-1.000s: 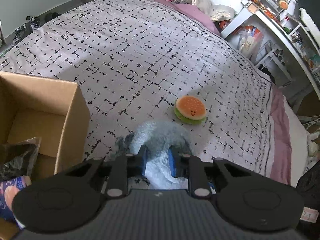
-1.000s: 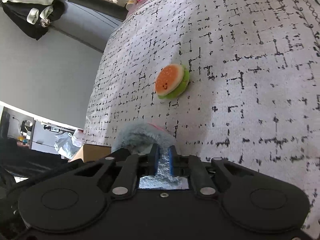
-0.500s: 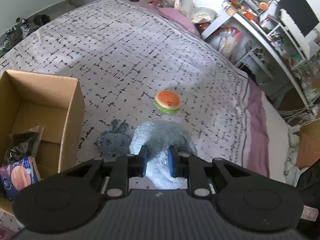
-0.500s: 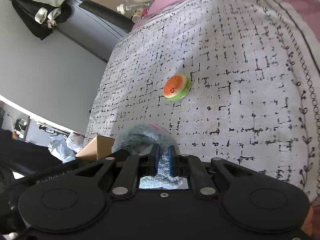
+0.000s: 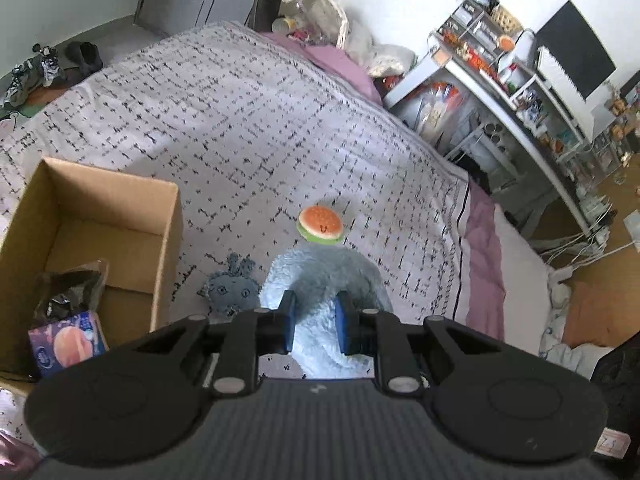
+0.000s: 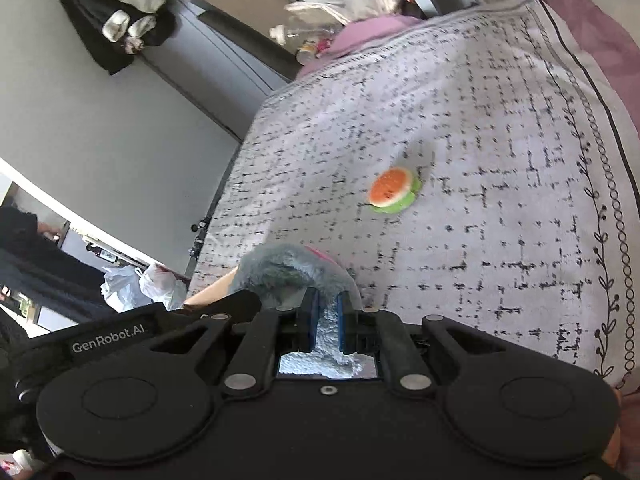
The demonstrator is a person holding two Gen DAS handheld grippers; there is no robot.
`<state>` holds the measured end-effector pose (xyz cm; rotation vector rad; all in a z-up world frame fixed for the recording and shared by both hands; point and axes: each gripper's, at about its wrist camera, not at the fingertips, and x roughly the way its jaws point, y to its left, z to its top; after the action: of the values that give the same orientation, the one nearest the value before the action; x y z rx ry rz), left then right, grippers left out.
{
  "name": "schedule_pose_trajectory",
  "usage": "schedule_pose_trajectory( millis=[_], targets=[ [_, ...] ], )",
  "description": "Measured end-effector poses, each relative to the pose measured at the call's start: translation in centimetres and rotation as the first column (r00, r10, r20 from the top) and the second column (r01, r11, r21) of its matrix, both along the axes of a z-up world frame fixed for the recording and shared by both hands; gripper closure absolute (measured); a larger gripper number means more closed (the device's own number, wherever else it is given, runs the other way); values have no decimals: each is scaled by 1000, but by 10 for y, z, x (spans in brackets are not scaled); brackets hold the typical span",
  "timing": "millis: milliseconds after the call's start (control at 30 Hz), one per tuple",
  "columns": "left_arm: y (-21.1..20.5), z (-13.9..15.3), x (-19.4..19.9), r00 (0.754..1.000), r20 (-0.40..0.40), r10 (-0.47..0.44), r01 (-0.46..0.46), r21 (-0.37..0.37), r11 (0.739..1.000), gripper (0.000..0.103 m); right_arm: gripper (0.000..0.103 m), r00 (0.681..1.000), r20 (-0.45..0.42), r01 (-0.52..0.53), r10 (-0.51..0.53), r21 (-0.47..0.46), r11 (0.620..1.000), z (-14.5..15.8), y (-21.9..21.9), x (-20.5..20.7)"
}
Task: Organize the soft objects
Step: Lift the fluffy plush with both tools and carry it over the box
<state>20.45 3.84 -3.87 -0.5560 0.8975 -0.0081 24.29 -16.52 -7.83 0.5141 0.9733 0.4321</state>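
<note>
Left tool point(image 5: 314, 320): blue pads pressed into a fluffy blue-grey plush point(image 5: 324, 276), gripping it; pile bulges around both pads. Right tool point(image 6: 327, 322): pads nearly together, pinching a fold of the same plush point(image 6: 294, 270); a bit of pink shows at its far edge. Plush is held between the two tools above the bed point(image 5: 240, 120), which wears a white cover with a black dashed grid.

Burger plush toy point(image 5: 321, 225) lies on the cover just beyond the held plush, apart from it; also seen from the right wrist point(image 6: 394, 191). Small blue-grey toy with a face point(image 5: 231, 290) lies on the cover, between the held plush and the cardboard box point(image 5: 170, 236).

Box sits open on the bed at left. Inside: a dark plastic bag point(image 5: 68, 286) and a blue packet with an orange picture point(image 5: 68, 345). White desk point(image 5: 516, 108) with clutter stands beyond the bed.
</note>
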Motion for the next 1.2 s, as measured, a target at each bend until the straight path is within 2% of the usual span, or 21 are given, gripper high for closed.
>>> schedule_pose_trajectory(
  millis=[367,1200],
  targets=[
    [34,19,-21,998,52,45,-44,-23,999,84,93,997,65,-38,41,-45,998,28,38,-16],
    [115,6,-35,996,57,62,-58,-69,996,84,93,996,88,-10,21,-123,992,31,125,-37]
  ],
)
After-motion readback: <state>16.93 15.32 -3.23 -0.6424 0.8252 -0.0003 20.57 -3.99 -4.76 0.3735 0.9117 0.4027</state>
